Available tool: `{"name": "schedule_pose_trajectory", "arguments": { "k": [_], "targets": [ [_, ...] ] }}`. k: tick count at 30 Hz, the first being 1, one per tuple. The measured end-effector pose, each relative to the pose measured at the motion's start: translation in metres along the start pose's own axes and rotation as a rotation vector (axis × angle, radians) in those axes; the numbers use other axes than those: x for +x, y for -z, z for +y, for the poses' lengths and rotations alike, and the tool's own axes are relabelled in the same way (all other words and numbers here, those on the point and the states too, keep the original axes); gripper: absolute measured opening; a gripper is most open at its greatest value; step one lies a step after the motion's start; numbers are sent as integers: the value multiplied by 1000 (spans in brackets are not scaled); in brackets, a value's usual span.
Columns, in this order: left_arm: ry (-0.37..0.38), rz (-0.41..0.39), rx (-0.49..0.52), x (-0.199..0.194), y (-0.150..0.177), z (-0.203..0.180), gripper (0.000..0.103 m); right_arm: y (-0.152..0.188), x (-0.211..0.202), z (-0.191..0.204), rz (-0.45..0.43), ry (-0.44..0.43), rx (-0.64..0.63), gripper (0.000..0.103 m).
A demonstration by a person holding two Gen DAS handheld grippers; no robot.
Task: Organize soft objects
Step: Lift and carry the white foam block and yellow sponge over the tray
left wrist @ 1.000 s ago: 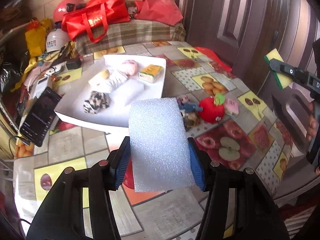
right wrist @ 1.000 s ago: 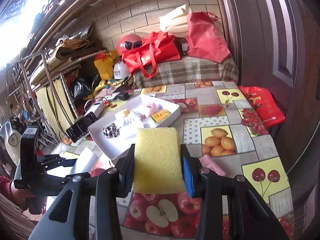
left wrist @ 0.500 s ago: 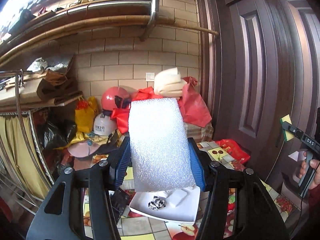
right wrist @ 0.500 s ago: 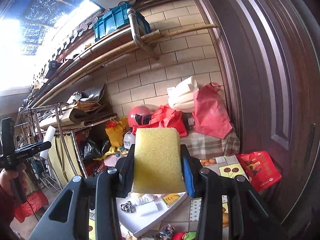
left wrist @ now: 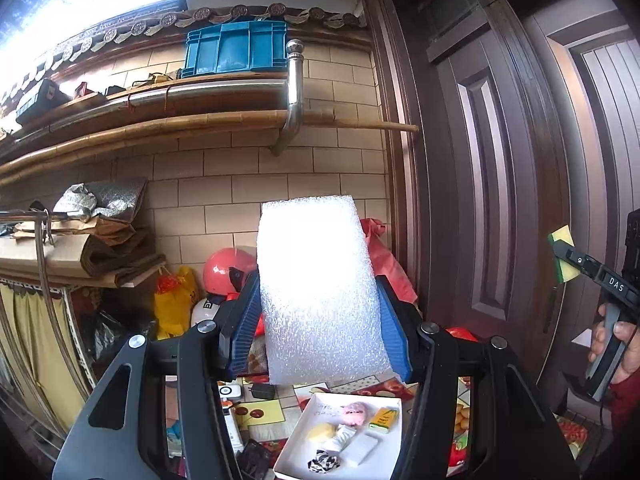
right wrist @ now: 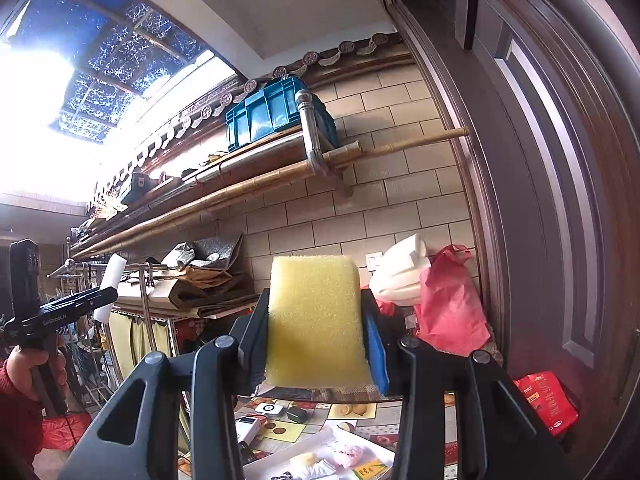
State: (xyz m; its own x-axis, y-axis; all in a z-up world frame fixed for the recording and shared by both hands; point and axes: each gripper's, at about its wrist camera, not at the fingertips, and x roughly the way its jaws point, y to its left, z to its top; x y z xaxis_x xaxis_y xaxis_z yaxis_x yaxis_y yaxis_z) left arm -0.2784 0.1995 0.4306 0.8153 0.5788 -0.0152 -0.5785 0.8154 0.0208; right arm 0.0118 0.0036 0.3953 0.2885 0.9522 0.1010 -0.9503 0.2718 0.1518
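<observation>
My left gripper [left wrist: 318,320] is shut on a white foam block [left wrist: 320,288], held high and tilted up toward the brick wall. My right gripper [right wrist: 316,332] is shut on a yellow sponge [right wrist: 316,320], also raised high. The white tray [left wrist: 394,464] lies far below on the table, holding several small soft items, among them a pink toy [left wrist: 354,414] and a black-and-white bundle [left wrist: 324,460]. The tray also shows at the bottom of the right wrist view [right wrist: 264,466]. Each gripper shows in the other's view: the right one [left wrist: 564,256] with its sponge, the left one [right wrist: 108,292] with its foam.
A dark wooden door [left wrist: 500,200] stands to the right. A brick wall with a shelf and a blue crate [left wrist: 236,50] is ahead. Red bags [right wrist: 448,304], a pink helmet [left wrist: 224,270] and a phone and chargers [right wrist: 256,424] crowd the table's far side.
Both grippers have swung upward and away from the table, each keeping its hold. The views went from looking down at the tray to facing the wall, shelf and ceiling.
</observation>
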Motion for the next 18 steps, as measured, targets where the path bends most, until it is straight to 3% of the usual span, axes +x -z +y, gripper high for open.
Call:
{"name": "schedule_pose_trajectory", "arguments": {
  "k": [10,18],
  "targets": [
    [15,-7,-7,2,-1,-1,55,2,5,5,-10,0,-10,40],
    [20,34,-16,19,9,1,55,7,15,5,15,-10,0,40]
  ]
}}
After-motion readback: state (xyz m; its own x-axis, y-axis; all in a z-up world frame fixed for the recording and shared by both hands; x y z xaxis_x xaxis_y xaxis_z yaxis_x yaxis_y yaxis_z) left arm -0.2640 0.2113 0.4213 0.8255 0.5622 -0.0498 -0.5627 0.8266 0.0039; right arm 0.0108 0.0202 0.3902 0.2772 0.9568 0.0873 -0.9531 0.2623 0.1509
